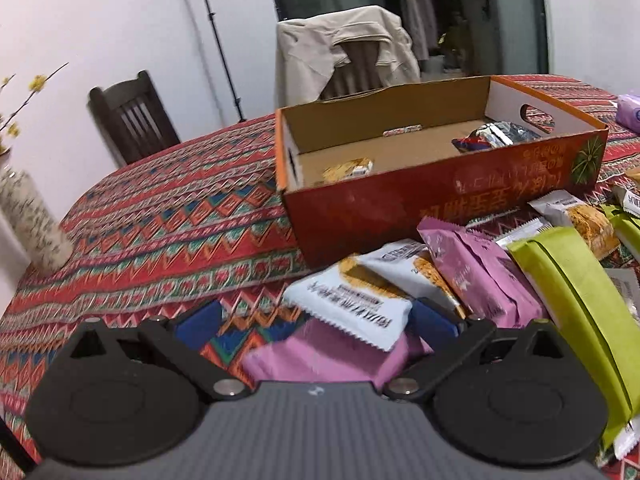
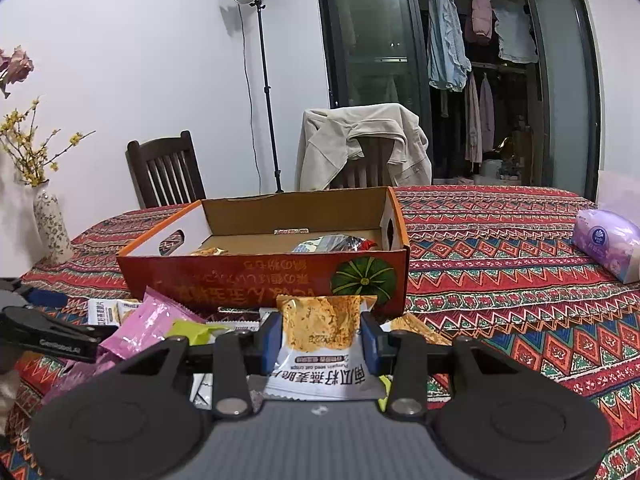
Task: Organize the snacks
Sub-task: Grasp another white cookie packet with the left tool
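Observation:
An orange cardboard box (image 1: 420, 196) stands open on the patterned tablecloth, with a few snack packets inside (image 1: 496, 136); it also shows in the right wrist view (image 2: 256, 272). My left gripper (image 1: 316, 324) is open over a pile of packets, its blue pads either side of a white oat crisp packet (image 1: 352, 300) and a pink packet (image 1: 320, 356). My right gripper (image 2: 322, 340) is shut on a white and orange oat crisp packet (image 2: 320, 328), held in front of the box. Pink (image 1: 476, 276) and green (image 1: 572, 296) packets lie beside the left gripper.
A flowered vase (image 2: 50, 224) stands at the table's left edge. A purple tissue pack (image 2: 608, 240) lies at the right. Two chairs (image 2: 164, 168) stand behind the table, one draped with a beige jacket (image 2: 360, 140). A light stand (image 2: 264, 80) is by the wall.

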{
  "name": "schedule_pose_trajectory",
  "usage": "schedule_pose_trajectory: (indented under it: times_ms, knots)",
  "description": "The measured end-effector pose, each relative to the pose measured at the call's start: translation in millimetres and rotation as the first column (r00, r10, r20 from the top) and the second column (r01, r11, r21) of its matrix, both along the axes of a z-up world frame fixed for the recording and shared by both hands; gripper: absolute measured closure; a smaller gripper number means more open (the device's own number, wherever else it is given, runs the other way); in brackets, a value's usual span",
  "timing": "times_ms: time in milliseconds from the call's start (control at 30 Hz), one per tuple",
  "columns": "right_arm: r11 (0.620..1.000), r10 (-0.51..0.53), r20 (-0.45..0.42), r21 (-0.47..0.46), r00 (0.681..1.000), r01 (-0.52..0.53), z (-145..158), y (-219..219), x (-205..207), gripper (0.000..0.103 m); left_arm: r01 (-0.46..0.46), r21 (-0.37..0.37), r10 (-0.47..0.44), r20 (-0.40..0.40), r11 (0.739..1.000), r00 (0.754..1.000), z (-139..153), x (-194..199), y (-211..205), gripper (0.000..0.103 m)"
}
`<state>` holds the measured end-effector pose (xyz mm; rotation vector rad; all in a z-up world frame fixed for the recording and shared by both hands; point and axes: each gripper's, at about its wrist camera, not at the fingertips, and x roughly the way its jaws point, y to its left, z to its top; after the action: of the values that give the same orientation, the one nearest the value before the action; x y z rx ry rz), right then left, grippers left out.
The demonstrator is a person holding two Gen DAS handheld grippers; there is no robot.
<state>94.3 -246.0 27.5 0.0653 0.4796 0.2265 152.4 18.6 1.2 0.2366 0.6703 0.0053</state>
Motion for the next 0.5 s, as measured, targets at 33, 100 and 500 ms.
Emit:
schedule_pose_trajectory:
  times_ms: [33, 100, 500]
  knots:
    - [1.0, -0.002, -0.001, -0.001, 1.0, 0.002, 0, 1, 1, 0.063, 0.013, -0.007, -0.013, -0.001, 1.0, 1.0, -1, 3, 1, 0.0]
    - [1.0, -0.006, -0.005, -0.005, 1.0, 0.006, 0, 2, 3, 0.063, 0.04, -0.032, -0.04, 0.002, 0.999, 0.999, -4, 8, 5, 0.0]
    - [1.0, 0.006, -0.019, -0.015, 1.0, -0.007, -3, 9, 8, 0.063, 0.084, -0.127, -0.08, 0.032, 0.988, 0.996, -5, -1, 15, 0.045]
